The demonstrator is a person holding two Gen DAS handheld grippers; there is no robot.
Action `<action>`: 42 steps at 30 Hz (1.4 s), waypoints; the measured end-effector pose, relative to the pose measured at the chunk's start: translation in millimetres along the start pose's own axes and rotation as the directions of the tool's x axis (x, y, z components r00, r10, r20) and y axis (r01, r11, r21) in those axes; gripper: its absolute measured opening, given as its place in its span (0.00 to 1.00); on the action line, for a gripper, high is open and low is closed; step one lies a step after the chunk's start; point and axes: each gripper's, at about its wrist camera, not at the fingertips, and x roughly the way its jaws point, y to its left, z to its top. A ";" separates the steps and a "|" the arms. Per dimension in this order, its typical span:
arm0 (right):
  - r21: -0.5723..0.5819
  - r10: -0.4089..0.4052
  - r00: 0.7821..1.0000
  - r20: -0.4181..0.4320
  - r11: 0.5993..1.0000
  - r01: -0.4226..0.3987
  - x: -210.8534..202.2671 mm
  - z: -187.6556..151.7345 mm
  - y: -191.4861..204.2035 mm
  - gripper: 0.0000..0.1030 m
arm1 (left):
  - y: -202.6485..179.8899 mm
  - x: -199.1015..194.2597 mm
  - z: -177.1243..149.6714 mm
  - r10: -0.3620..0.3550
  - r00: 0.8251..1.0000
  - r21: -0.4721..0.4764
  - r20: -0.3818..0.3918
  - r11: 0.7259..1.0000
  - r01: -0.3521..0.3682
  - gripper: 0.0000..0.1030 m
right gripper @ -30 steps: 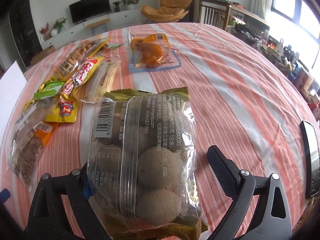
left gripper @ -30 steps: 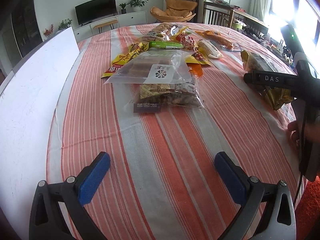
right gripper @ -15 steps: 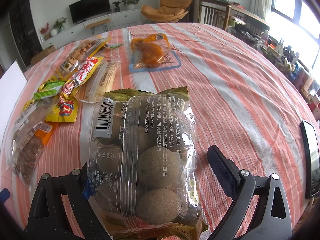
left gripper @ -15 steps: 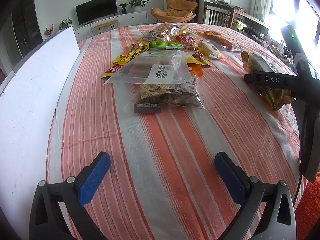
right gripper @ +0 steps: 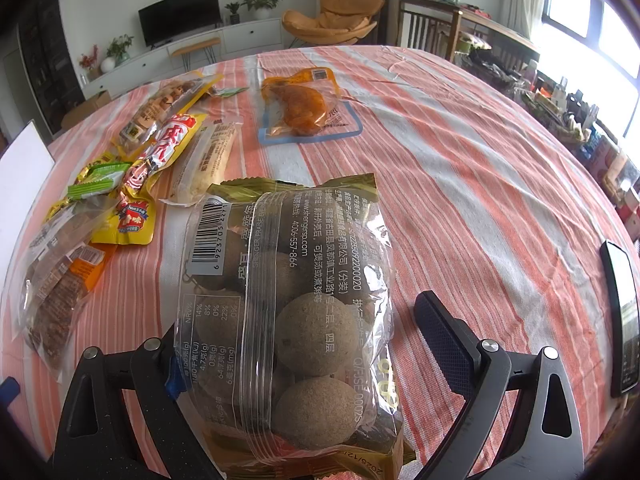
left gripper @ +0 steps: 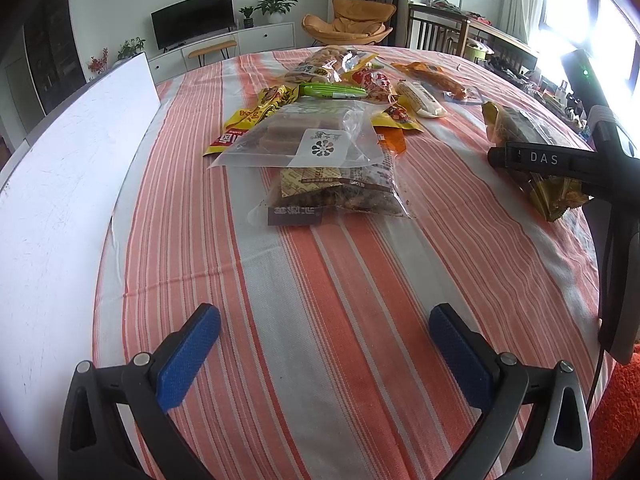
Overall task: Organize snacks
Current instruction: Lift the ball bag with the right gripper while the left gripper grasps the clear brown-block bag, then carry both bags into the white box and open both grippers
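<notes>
Right gripper (right gripper: 304,344) fingers apart, bag of round brown snacks (right gripper: 292,304) lying between them, above the striped tablecloth (right gripper: 460,184). Left gripper (left gripper: 324,344) spread wide, holding nothing, near table's front edge.

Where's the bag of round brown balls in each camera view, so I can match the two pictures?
Left wrist: the bag of round brown balls sits at the right edge, between the right gripper's fingers.
Right wrist: it fills the bottom centre.
Shared landmark: the orange drumstick pack, far on the table.

Two tongs: left (left gripper: 324,344), right (right gripper: 304,344). Roughly ten snack packets; one phone (right gripper: 622,320); one white board (left gripper: 60,184).
</notes>
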 end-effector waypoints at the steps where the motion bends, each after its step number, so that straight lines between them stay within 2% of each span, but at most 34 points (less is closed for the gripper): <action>1: 0.000 0.000 1.000 0.000 1.000 0.000 -0.7 -0.4 -0.1 0.94 | 0.0 0.1 0.2 0.000 1.000 0.000 0.000 1.000 0.000 1.00; 11: 0.000 0.000 1.000 -0.001 1.000 0.000 -0.1 -0.1 -0.1 0.94 | -0.1 0.6 0.9 -0.005 1.000 0.008 -0.008 1.000 0.005 1.00; 13: 0.000 0.000 1.000 -0.001 1.000 0.000 -0.3 -0.2 -0.1 0.94 | 0.4 1.6 3.8 -0.018 0.999 0.025 -0.043 1.000 0.019 1.00; 14: 0.001 0.000 1.000 -0.001 1.000 0.000 -0.1 -0.1 -0.1 0.94 | 1.6 2.1 7.3 -0.023 0.996 0.026 -0.087 0.999 0.026 0.99; 15: 0.000 0.000 1.000 -0.001 1.000 0.000 -0.7 -0.4 -0.2 0.94 | 3.4 0.5 13.3 -0.058 0.989 0.017 -0.133 0.998 0.060 0.97; 16: 0.001 0.000 1.000 -0.001 1.000 0.000 -0.3 -0.2 -0.2 0.94 | 4.3 -2.9 18.4 -0.090 0.985 0.013 -0.146 0.996 0.093 0.97; 18: 0.001 0.000 1.000 -0.001 1.000 0.000 -0.2 -0.1 -0.2 0.94 | 7.0 -16.6 41.2 -0.160 0.977 0.016 -0.139 0.986 0.164 0.97; 20: 0.001 0.000 1.000 -0.001 1.000 0.000 -0.2 -0.1 -0.2 0.94 | 6.9 -23.1 69.6 -0.192 0.970 0.047 -0.147 0.978 0.201 0.98; 22: 0.001 0.000 1.000 -0.001 1.000 0.000 -0.4 -0.2 -0.3 0.94 | 6.0 -17.3 108.5 -0.243 0.951 0.098 -0.194 0.959 0.265 0.98; 24: 0.001 0.000 1.000 -0.001 1.000 0.000 -0.2 -0.1 -0.2 0.94 | 6.7 -3.0 131.3 -0.278 0.930 0.121 -0.239 0.942 0.313 0.98; 26: 0.001 0.000 1.000 -0.001 1.000 0.000 -0.2 -0.1 -0.2 0.94 | 4.2 21.2 149.5 -0.236 0.931 0.145 -0.279 0.948 0.283 0.98; 28: 0.001 0.000 1.000 -0.001 1.000 0.000 -0.9 -0.5 -0.3 0.94 | -3.2 53.3 156.6 -0.202 0.914 0.186 -0.353 0.942 0.280 0.98; 29: 0.001 0.000 1.000 -0.001 1.000 0.000 -0.2 -0.1 -0.2 0.94 | -8.1 71.4 159.4 -0.138 0.919 0.229 -0.368 0.945 0.234 0.98; 31: 0.001 0.000 1.000 -0.001 1.000 0.000 -0.3 -0.2 -0.2 0.94 | -11.0 88.0 162.5 -0.061 0.933 0.264 -0.356 0.951 0.163 0.98; 33: 0.001 0.000 1.000 -0.001 1.000 0.000 0.0 0.0 -0.2 0.94 | -4.8 102.8 167.2 -0.072 0.925 0.203 -0.373 0.966 0.158 0.96; 34: 0.001 0.000 1.000 -0.001 1.000 0.000 -0.2 -0.1 -0.2 0.94 | -1.7 100.7 169.9 -0.103 0.930 0.171 -0.352 0.970 0.172 0.65; 35: 0.001 0.000 1.000 -0.001 1.000 0.000 -0.3 -0.2 -0.2 0.94 | 3.5 97.9 172.1 -0.148 0.926 0.116 -0.349 0.973 0.199 0.53; 36: 0.001 0.000 1.000 -0.001 1.000 0.000 0.1 -0.1 -0.2 0.94 | 9.6 94.9 173.3 -0.165 0.926 0.077 -0.341 0.976 0.202 0.46; 40: 0.001 0.000 1.000 -0.001 1.000 0.000 -0.3 -0.1 -0.1 0.94 | 39.5 80.6 164.5 -0.224 0.919 -0.083 -0.324 0.975 0.208 0.46; 42: 0.001 0.000 1.000 -0.001 1.000 0.000 -0.1 -0.2 -0.3 0.94 | 50.0 65.7 154.9 -0.252 0.921 -0.126 -0.297 0.966 0.224 0.46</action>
